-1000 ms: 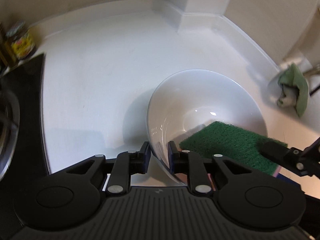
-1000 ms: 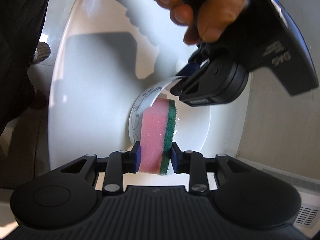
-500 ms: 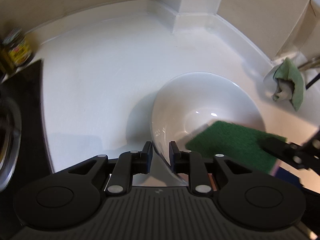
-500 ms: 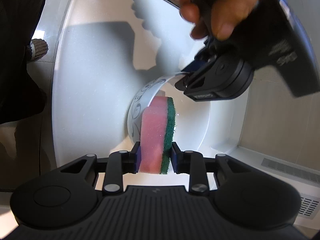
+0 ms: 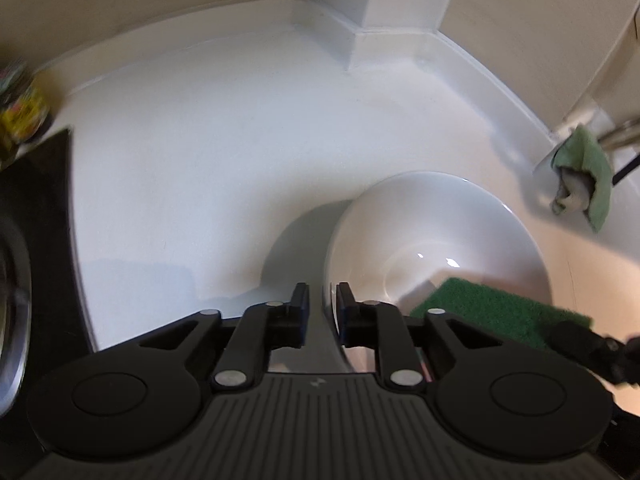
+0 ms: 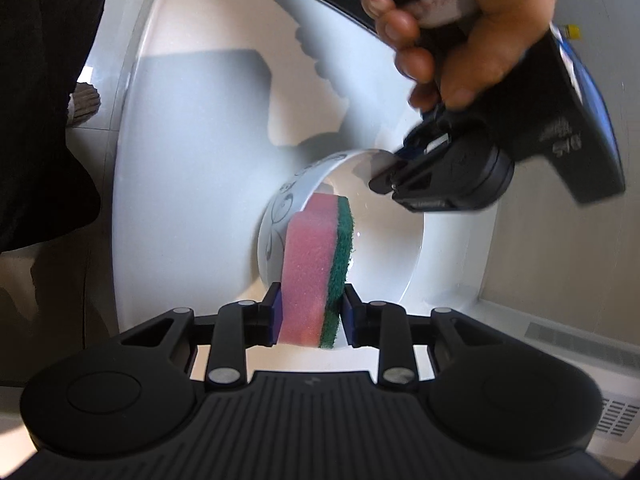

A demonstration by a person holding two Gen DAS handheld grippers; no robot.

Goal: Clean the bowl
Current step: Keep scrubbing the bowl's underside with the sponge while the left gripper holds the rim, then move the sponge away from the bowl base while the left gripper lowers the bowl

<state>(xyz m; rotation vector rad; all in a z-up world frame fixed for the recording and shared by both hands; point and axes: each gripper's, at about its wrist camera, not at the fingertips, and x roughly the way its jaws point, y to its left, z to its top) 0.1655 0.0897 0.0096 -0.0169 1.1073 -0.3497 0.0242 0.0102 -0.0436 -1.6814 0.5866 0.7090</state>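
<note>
1. biggest thing first: the white counter [image 5: 224,168] carries everything. the bowl [image 5: 436,240] sits on it toward the right of the left wrist view, closer to the lower right corner of that view than a second ago, and more open counter shows past it.

2. the bowl looks tipped up on its edge rather than flat. in the right wrist view its patterned outside faces left and the glossy inside faces right.

3. the left hand-held gripper [image 5: 322,312] has the near rim of the bowl between its fingers. its jaws have just been opening a bit wider and then easing back. the outer finger looks to stand just off the wall now, so i'd call the grip loose at best. a person's hand [image 6: 460,36] holds that tool from above.

4. the right hand-held gripper [image 6: 310,312] is clenched on the sponge [image 6: 316,268], pink foam on the left, green scrub pad on the right. the sponge has slid a little deeper, and the green side faces the inner wall.

5. my take: scrubbing is mid-stroke, nowhere near done. with the rim hold that slack, pushing harder could make the bowl twist or slip.

6. off to the side there's a green cloth [image 5: 584,176] by the wall, untouched.
</note>
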